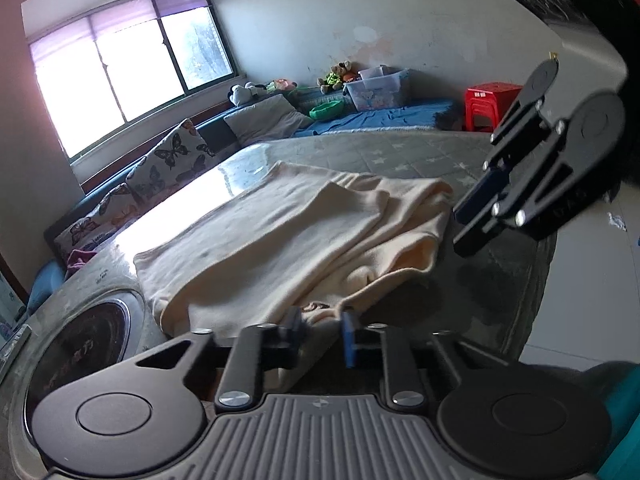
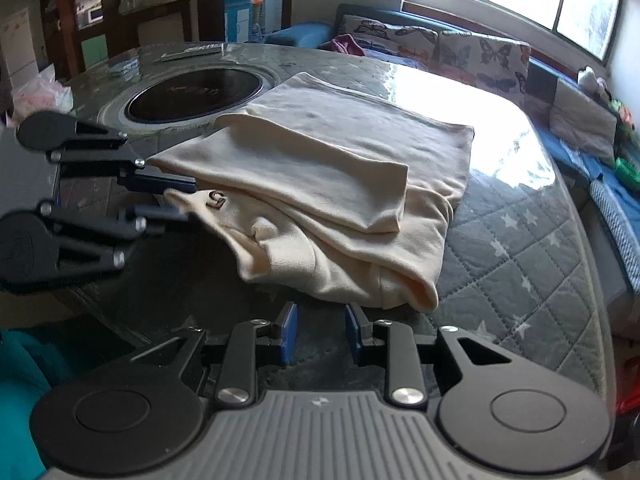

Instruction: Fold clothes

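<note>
A cream garment lies partly folded on the round table, with one sleeve laid across its body. My left gripper is at the garment's near edge. Its jaws stand apart, with a corner of cloth bearing a brown mark between them. In the right wrist view that corner sits between the left gripper's fingers. My right gripper is open and holds nothing, just short of the garment's rounded folded edge. From the left wrist view the right gripper hovers by the garment's right end.
A dark round hob is set into the table beside the garment. Around the table are a sofa with butterfly cushions, a red stool and a plastic bin with toys. The table edge drops off near my grippers.
</note>
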